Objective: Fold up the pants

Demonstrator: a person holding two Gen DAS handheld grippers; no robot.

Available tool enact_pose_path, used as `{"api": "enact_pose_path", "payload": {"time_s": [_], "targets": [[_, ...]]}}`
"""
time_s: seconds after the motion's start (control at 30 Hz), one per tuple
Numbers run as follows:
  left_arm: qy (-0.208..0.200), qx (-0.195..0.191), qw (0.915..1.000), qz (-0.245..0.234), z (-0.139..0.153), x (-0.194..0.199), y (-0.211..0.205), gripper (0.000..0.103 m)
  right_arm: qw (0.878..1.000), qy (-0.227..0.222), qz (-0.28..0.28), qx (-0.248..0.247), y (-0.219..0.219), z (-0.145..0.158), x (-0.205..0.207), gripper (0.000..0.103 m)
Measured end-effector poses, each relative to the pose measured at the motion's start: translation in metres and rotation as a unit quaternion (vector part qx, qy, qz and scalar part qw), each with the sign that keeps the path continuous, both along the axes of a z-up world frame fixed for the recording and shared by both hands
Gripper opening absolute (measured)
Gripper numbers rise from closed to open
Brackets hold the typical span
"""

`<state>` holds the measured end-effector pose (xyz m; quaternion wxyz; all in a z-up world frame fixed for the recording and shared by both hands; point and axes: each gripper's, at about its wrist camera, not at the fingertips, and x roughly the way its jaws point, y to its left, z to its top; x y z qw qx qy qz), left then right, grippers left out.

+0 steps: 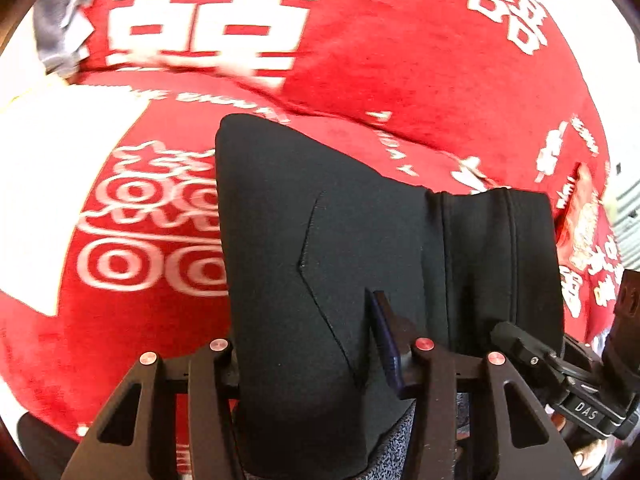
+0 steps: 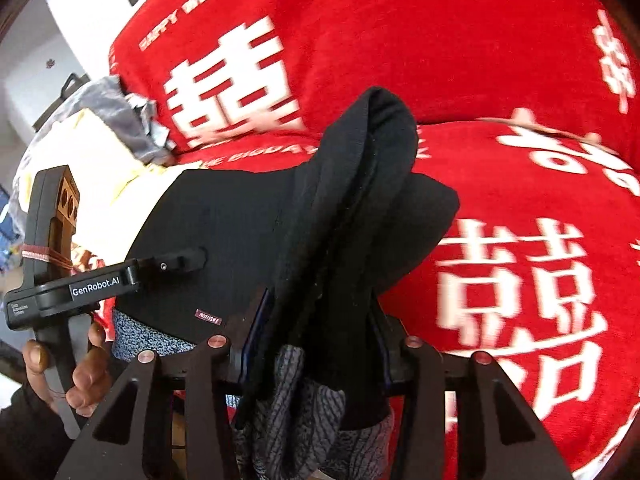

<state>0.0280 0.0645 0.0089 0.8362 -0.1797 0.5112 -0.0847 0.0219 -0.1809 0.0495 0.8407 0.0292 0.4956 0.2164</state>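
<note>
The black pants (image 1: 320,240) hang lifted over a red blanket (image 1: 400,60). My left gripper (image 1: 310,346) is shut on a thick fold of them. Its right finger (image 1: 386,336) shows bare beside the cloth, while the left finger is hidden behind it. In the right wrist view my right gripper (image 2: 316,340) is shut on a bunched edge of the pants (image 2: 352,200), which rises in a peak between both fingers. A grey knit inner band (image 2: 296,392) hangs under that grip. The left gripper (image 2: 176,262), held by a hand (image 2: 84,376), grips the same cloth at the left.
The red blanket (image 2: 480,60) with large white characters covers the surface below. A grey garment (image 1: 60,28) lies at its far left edge, beside a white patch (image 1: 48,184). The grey garment (image 2: 116,120) and a pale yellow cloth (image 2: 92,148) show in the right wrist view.
</note>
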Motion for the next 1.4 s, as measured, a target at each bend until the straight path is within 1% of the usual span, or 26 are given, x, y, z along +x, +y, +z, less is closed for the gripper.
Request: {"api": "enact_pose_path", "payload": {"time_s": [0.1,0.2,0.27,0.33,0.37,0.4,0.47,0.5,0.53,0.57,0.6,0.63,0.7,0.73,0.8,0.87,0.93,1.0,1.07,1.1,1.13,1.2,1.23,1.3,1.37,1.4], "targets": [[0.015,0.004,0.9998,0.013,-0.011,-0.002,0.018,0.049,1.0,0.012,0.007,-0.003,0.025,-0.011,0.004,0.048],[0.026,-0.002,0.9996,0.014,-0.024,0.001,0.025,0.049,1.0,0.02,0.009,-0.014,0.035,-0.019,0.006,0.048],[0.031,-0.003,0.9995,0.01,-0.034,0.007,0.023,0.049,0.999,0.024,0.005,-0.024,0.034,-0.023,0.006,0.048],[0.035,0.005,0.9994,0.005,-0.042,0.015,0.017,0.05,0.999,0.033,-0.006,-0.022,0.026,-0.029,0.011,0.048],[0.042,0.008,0.9991,0.008,-0.047,0.018,0.016,0.051,0.999,0.039,-0.014,-0.018,0.022,-0.032,0.013,0.048],[0.047,0.005,0.9988,0.012,-0.051,0.019,0.017,0.056,0.999,0.045,-0.021,-0.014,0.018,-0.035,0.016,0.048],[0.049,-0.013,0.9985,0.019,-0.056,0.02,0.023,0.059,0.998,0.054,-0.029,-0.012,0.013,-0.041,0.019,0.048],[0.049,-0.018,0.9985,0.018,-0.057,0.019,0.024,0.061,0.998,0.057,-0.032,-0.013,0.01,-0.043,0.02,0.05],[0.051,-0.02,0.9984,0.018,-0.057,0.018,0.027,0.064,0.997,0.061,-0.036,-0.015,0.008,-0.046,0.02,0.053],[0.055,-0.02,0.9981,0.019,-0.058,0.018,0.03,0.071,0.997,0.067,-0.042,-0.017,0.006,-0.048,0.022,0.058],[0.061,-0.017,0.9977,0.023,-0.059,0.018,0.033,0.078,0.996,0.074,-0.049,-0.02,0.002,-0.051,0.024,0.065],[0.064,-0.018,0.9974,0.029,-0.059,0.016,0.038,0.078,0.994,0.087,-0.06,-0.024,-0.002,-0.054,0.026,0.073],[0.064,-0.02,0.9972,0.034,-0.054,0.012,0.045,0.078,0.992,0.1,-0.079,-0.014,-0.012,-0.054,0.028,0.076],[0.059,-0.013,0.9975,0.037,-0.048,0.008,0.049,0.078,0.991,0.097,-0.087,-0.014,-0.016,-0.05,0.027,0.076],[0.039,0.001,0.9985,0.038,-0.035,-0.002,0.053,0.078,0.992,0.068,-0.105,-0.034,-0.021,-0.034,0.019,0.076],[0.02,0.0,0.9992,0.034,-0.021,-0.014,0.053,0.078,0.994,0.021,-0.089,-0.053,-0.013,-0.013,0.005,0.076],[0.007,-0.01,0.9998,0.015,-0.013,-0.024,0.045,0.078,0.996,-0.018,-0.041,-0.073,0.008,0.003,-0.013,0.077],[-0.008,0.004,1.0,-0.004,-0.006,-0.034,0.03,0.078,0.993,-0.045,0.03,-0.101,0.038,0.008,-0.036,0.078],[-0.029,-0.001,0.9991,-0.032,-0.002,-0.043,0.019,0.078,0.988,-0.059,0.072,-0.125,0.056,0.003,-0.052,0.078],[-0.033,-0.005,0.9987,-0.04,-0.001,-0.046,0.014,0.078,0.985,-0.061,0.092,-0.136,0.063,-0.004,-0.06,0.078],[-0.039,-0.006,0.9984,-0.042,0.0,-0.05,0.011,0.078,0.983,-0.058,0.098,-0.142,0.064,-0.009,-0.064,0.078],[-0.049,-0.026,0.9972,-0.05,0.001,-0.055,0.006,0.078,0.982,-0.041,0.098,-0.157,0.065,-0.026,-0.067,0.078],[-0.047,-0.031,0.9969,-0.055,-0.002,-0.055,0.003,0.078,0.982,-0.039,0.096,-0.161,0.064,-0.032,-0.068,0.078],[-0.027,-0.004,0.998,-0.057,-0.017,-0.048,0.0,0.078,0.983,-0.032,0.09,-0.158,0.055,-0.041,-0.067,0.077],[0.004,0.001,0.9983,-0.058,-0.037,-0.042,0.002,0.078,0.986,-0.022,0.085,-0.143,0.048,-0.044,-0.063,0.077],[0.012,0.0,0.9984,-0.056,-0.044,-0.04,0.002,0.078,0.987,-0.02,0.085,-0.139,0.047,-0.044,-0.062,0.077]]}}
